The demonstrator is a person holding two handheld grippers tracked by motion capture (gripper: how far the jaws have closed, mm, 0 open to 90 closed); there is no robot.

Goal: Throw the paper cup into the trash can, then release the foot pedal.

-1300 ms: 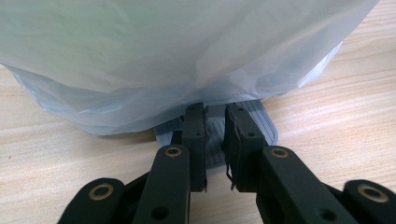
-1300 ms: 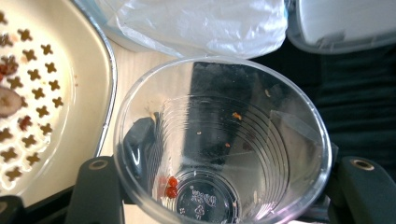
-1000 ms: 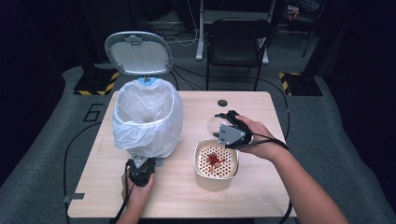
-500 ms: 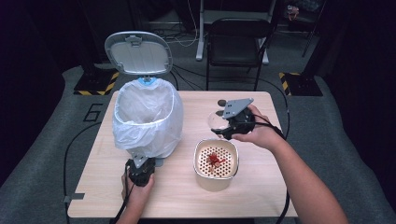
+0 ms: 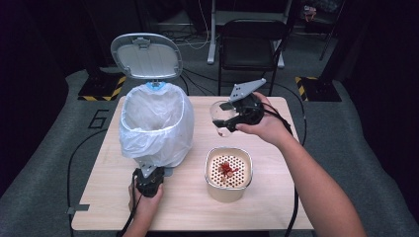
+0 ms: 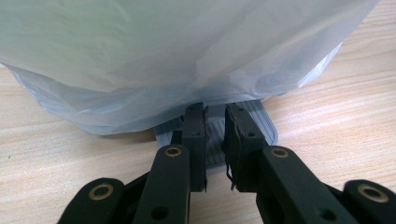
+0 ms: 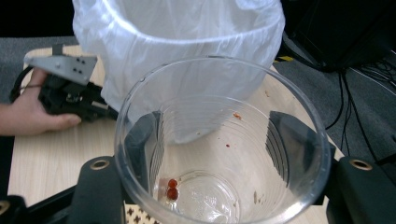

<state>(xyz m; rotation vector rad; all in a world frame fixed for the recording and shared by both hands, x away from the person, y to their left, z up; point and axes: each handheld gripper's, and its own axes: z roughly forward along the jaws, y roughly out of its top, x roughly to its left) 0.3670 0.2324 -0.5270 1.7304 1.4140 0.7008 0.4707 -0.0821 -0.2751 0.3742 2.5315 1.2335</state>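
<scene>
The right gripper [image 5: 231, 117] clamps a clear plastic cup [image 7: 219, 144] above the table [image 5: 276, 197], between the lined bin [image 5: 155, 123] and the perforated container [image 5: 228, 173]. The left gripper [image 6: 215, 140], jaws slightly parted and gripping nothing, rests over the bin's pedal [image 6: 259, 123].

Left gripper [image 6: 215, 140] low over wooden table [image 6: 56, 154], jaws slightly parted above ribbed grey pedal [image 6: 261, 122], white bag-covered bin [image 6: 154, 51] just beyond, overhanging pedal's far edge.

a light wooden worktop [image 5: 276, 197] stands on grey carpet floor [image 5: 44, 163]; a black folding chair [image 5: 252, 49] waits behind in dim light.
</scene>
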